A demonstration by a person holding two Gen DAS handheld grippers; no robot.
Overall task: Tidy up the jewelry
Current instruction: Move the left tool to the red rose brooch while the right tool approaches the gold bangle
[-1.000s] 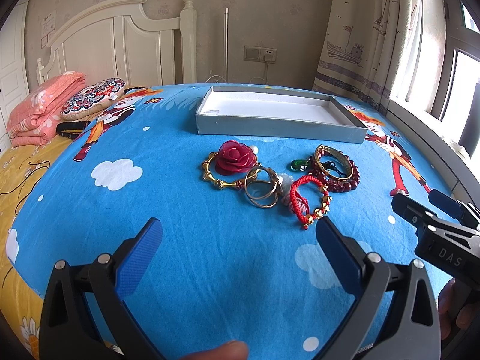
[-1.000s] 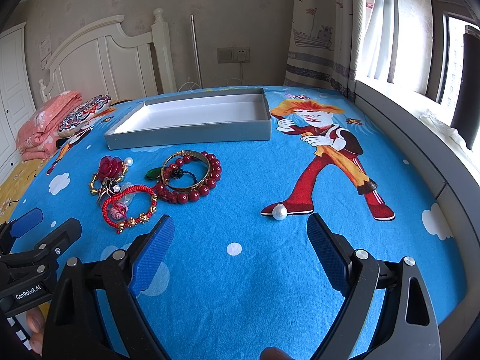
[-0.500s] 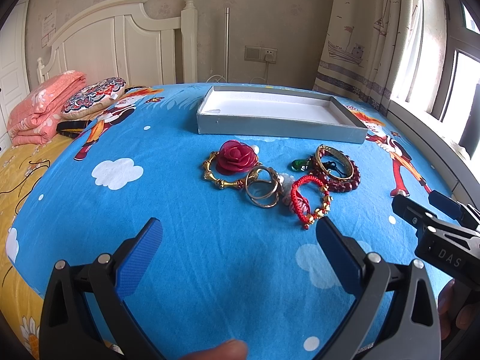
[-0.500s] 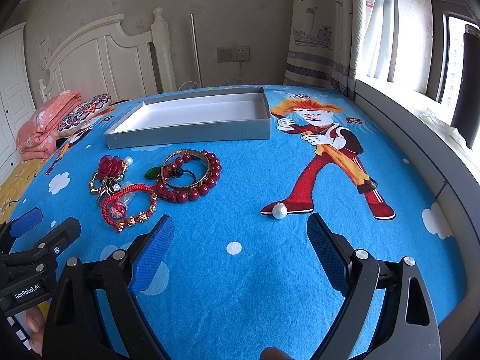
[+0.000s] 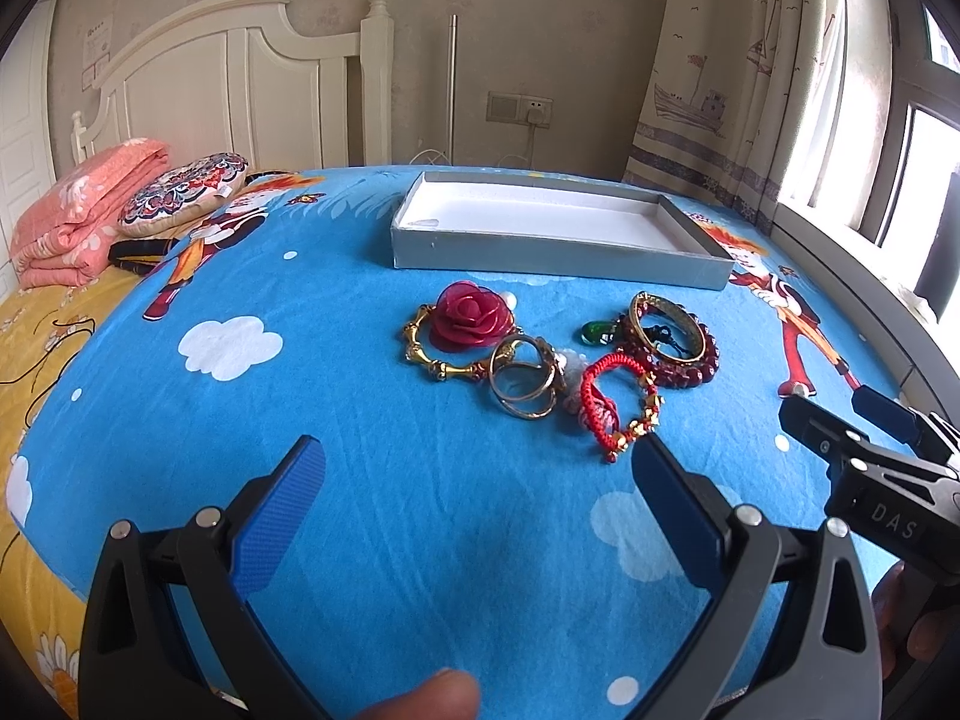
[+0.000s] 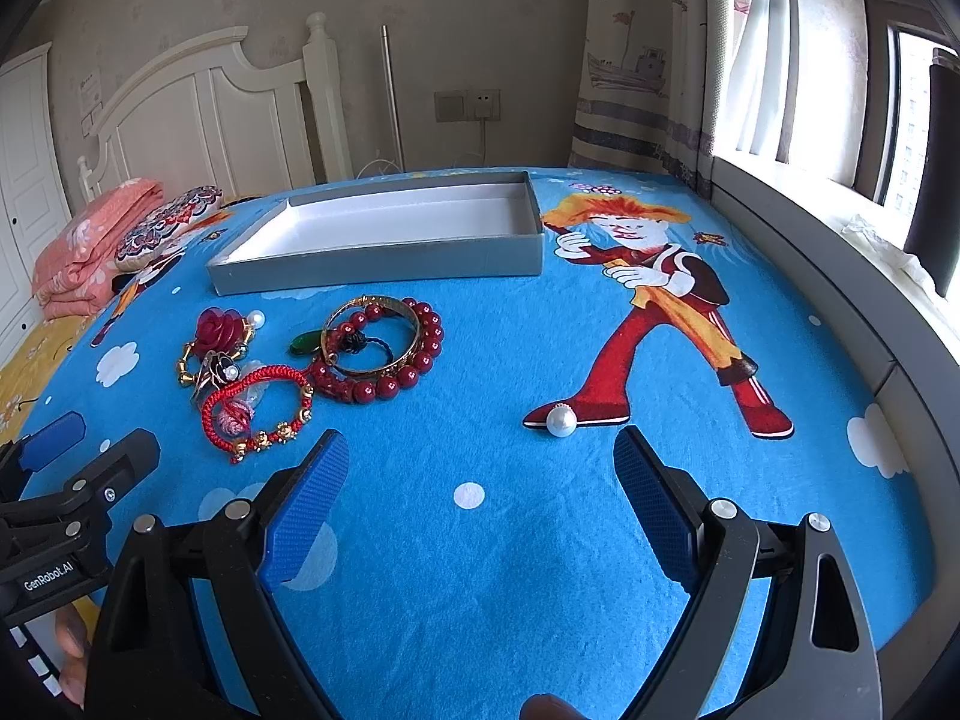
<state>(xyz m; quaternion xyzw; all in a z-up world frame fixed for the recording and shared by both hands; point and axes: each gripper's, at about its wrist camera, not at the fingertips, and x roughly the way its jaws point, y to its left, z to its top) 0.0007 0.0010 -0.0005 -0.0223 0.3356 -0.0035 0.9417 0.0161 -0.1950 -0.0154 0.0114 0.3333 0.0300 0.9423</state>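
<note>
Item one, my left gripper: black frame, blue textured pads, jaws spread wide, holding nothing. It hovers over the blue cartoon-print bedsheet, aimed at the jewelry cluster, its right pad just short of the red braided cord bracelet with gold beads.

Item two, my right gripper: same build, jaws likewise wide and empty. I hold it low above the sheet, with the loose white pearl lying just beyond its opening, well apart from the rest; I judge that the pearl is the natural pick for this side.

Item three, the pile, outward from the left tool: a pair of gold-toned metal rings touching a gold link bracelet, on which a dark red fabric rose sits; beside them a dark red round-bead bracelet with a gold bangle resting on top, and a small green glass pendant at its edge. The pieces overlap, so lifting one may drag a neighbour.

Item four, the destination as I read it: a shallow grey cardboard box with white lining, open side up and empty, set just behind the pile so each transfer is short. Nothing is sorted yet.
</note>
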